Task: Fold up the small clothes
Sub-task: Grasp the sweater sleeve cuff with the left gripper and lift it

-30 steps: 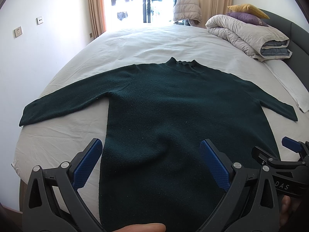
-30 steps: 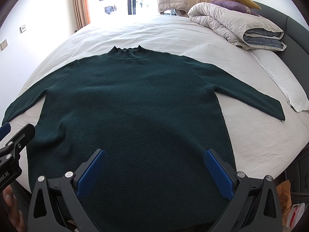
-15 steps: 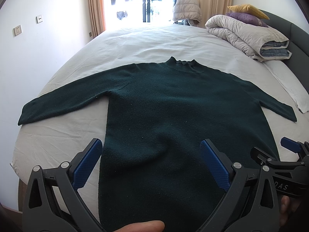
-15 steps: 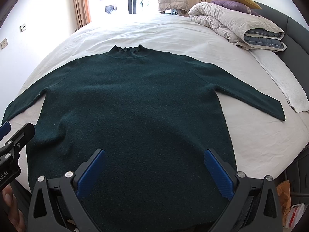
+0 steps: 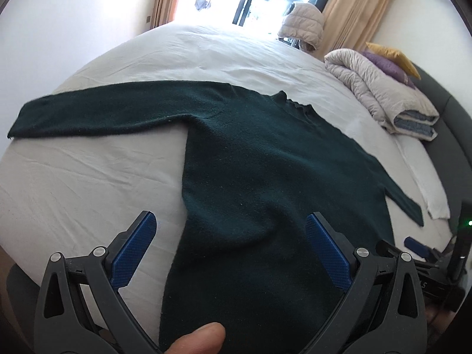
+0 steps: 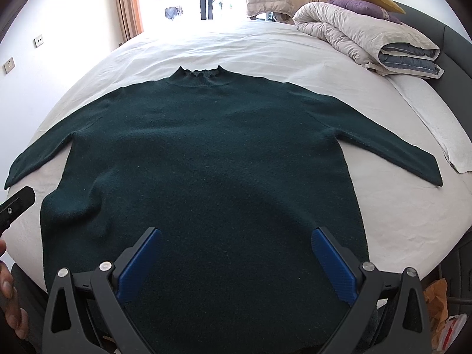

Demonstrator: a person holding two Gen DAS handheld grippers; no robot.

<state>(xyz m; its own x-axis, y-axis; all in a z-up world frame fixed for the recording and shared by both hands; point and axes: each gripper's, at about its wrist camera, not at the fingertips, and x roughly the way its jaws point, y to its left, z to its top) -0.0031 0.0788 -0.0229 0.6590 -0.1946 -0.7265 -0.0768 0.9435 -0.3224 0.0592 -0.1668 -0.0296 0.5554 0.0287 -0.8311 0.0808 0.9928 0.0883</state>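
The left gripper (image 5: 228, 221) hangs with jaws spread wide, empty, over the lower left edge of the dark green sweater (image 6: 206, 159). The sweater lies flat on the white bed (image 6: 265, 47), both sleeves spread. The right gripper (image 6: 234, 237) hovers above its hem, jaws also wide apart, holding nothing.

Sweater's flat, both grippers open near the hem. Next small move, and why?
Probably carry the left gripper out to the left sleeve and pinch near its cuff. The dark green sweater lies spread flat on the bed, sleeves out and nothing folded; the right gripper is open too.
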